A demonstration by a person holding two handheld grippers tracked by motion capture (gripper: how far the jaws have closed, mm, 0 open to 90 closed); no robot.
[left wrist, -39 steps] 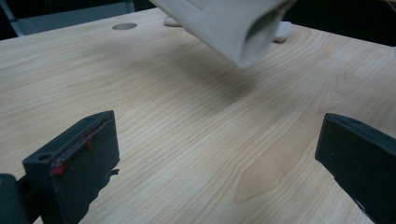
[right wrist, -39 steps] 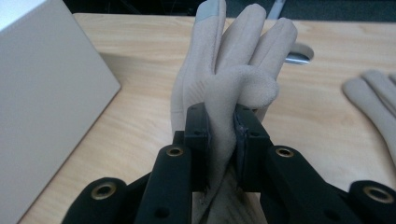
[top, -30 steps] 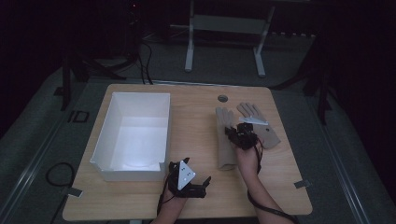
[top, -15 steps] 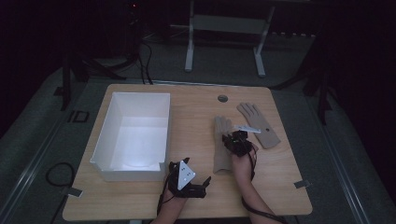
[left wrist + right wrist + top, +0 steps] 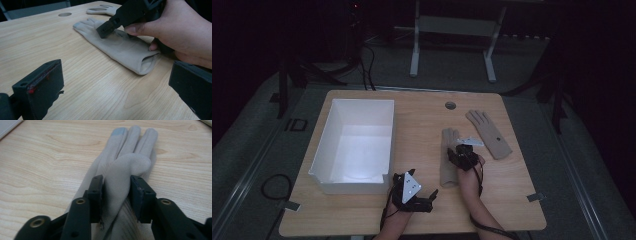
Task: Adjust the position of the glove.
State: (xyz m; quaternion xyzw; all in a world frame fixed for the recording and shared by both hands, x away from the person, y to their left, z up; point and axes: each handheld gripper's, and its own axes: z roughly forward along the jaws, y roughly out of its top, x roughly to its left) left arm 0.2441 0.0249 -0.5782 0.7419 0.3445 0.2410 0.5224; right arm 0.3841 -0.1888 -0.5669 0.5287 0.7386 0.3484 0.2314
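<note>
Tabletop (image 5: 422,120) bears the glove (image 5: 125,157), pinched between the right tool (image 5: 116,192).

In the right gripper view, the cuff end of the beige knitted glove (image 5: 117,177) runs out under the bottom edge, behind my right hand-held gripper (image 5: 116,195), so I cannot see how far it is drawn in. In the left gripper view, my right hand (image 5: 180,32) hides part of that glove's palm, and the second beige glove (image 5: 102,9) is cut off by the top edge. From the high view, the small dark spot on it (image 5: 498,139) is too tiny to identify.
</note>
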